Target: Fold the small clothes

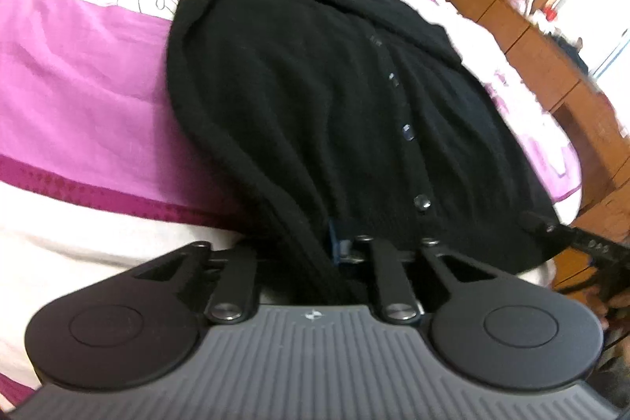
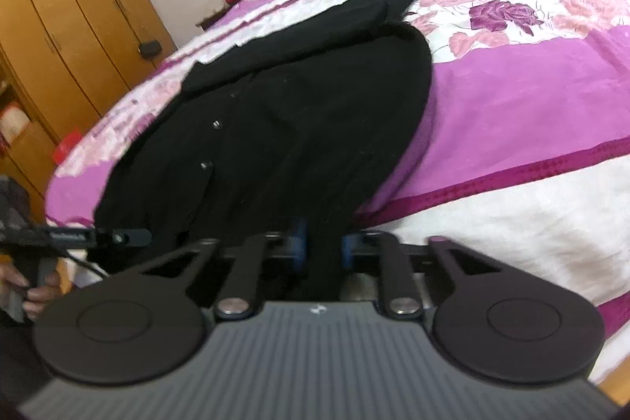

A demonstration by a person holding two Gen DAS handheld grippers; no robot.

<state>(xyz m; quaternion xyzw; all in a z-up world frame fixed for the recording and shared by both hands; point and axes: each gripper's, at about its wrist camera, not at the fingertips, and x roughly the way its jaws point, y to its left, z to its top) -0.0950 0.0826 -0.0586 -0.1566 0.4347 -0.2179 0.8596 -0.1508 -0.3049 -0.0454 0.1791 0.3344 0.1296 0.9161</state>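
Both grippers seemingly on black cardigan [image 1: 315, 97]

Right hand-held gripper [image 2: 319, 247] at bottom center, blue pads pinched on the near hem of a black buttoned cardigan [image 2: 283, 113] spread on a bed [image 2: 512, 97] with pink-purple floral cover. Left hand-held gripper [image 2: 130, 235] at lower left, at the hem. Wooden wardrobe [image 2: 67, 14] at upper left.

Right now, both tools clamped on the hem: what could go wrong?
1. The black cardigan lies near the bed's edge, so a pull may drag it off.
2. The left tool and right tool grip bunched cloth, so layers may slip.
3. The sleeve looks rumpled; folding may trap it.
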